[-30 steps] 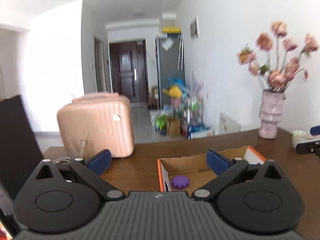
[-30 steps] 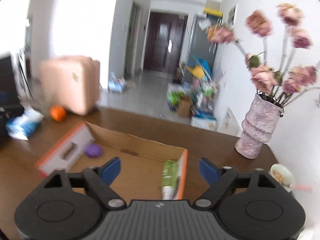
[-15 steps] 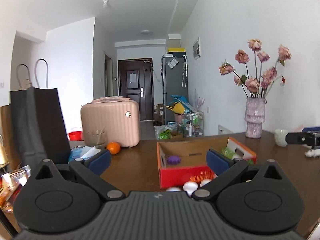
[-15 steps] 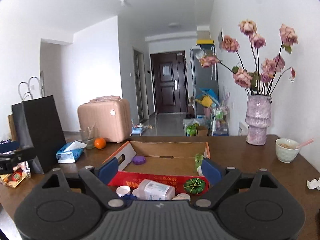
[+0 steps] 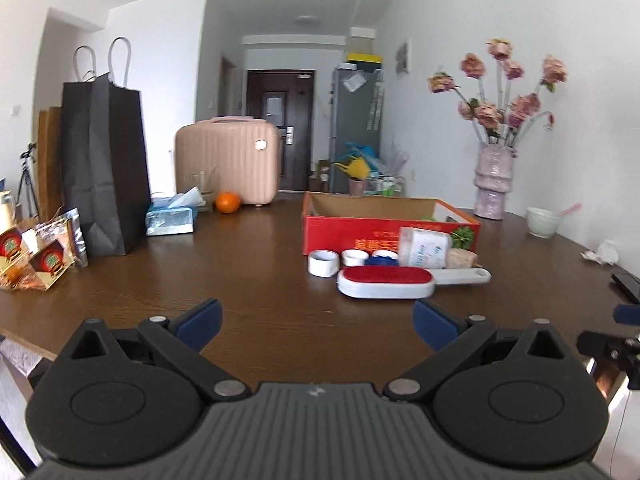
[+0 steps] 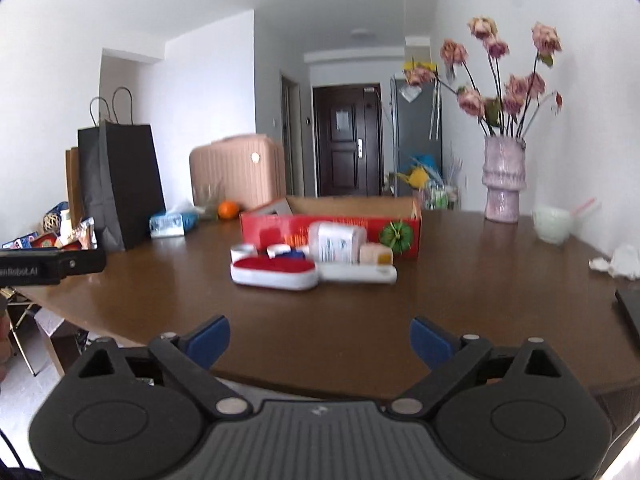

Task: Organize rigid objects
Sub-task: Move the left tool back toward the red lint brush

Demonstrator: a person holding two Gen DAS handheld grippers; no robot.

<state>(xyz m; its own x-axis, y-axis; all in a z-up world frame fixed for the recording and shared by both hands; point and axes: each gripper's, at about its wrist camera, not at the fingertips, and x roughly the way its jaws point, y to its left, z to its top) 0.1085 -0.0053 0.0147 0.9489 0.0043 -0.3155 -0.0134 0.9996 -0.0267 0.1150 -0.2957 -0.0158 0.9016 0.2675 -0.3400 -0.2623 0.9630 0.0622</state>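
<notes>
Left gripper (image 5: 316, 322): hovering low over the near part of the table, fingers spread wide with nothing between them, aiming level toward the far wall.
Right gripper (image 6: 319, 340): hanging at the near table edge, also gaping and holding nothing, aiming level along the tabletop.
Table (image 5: 240, 280): dark brown wood, lying bare between both grippers and the clutter.
Lint brush (image 5: 386, 282): lying flat well ahead of both grippers, slightly right of the left gripper's centre line; red pad up, white handle pointing right.
Tape roll (image 5: 323, 263): sitting just behind the brush's left end, beside small white caps and a blue one.
Bottle (image 5: 425, 247): lying on its side behind the brush, touching the box front; a small beige block is sitting at its right.
Red box (image 5: 348, 229): standing open-topped behind the loose items, cardboard inside; contents cannot be made out from this height.
Black paper bag (image 5: 102, 160): standing upright far left.
Vase of flowers (image 5: 493, 184): standing far right by the wall, a bowl (image 5: 541, 222) beside it.
</notes>
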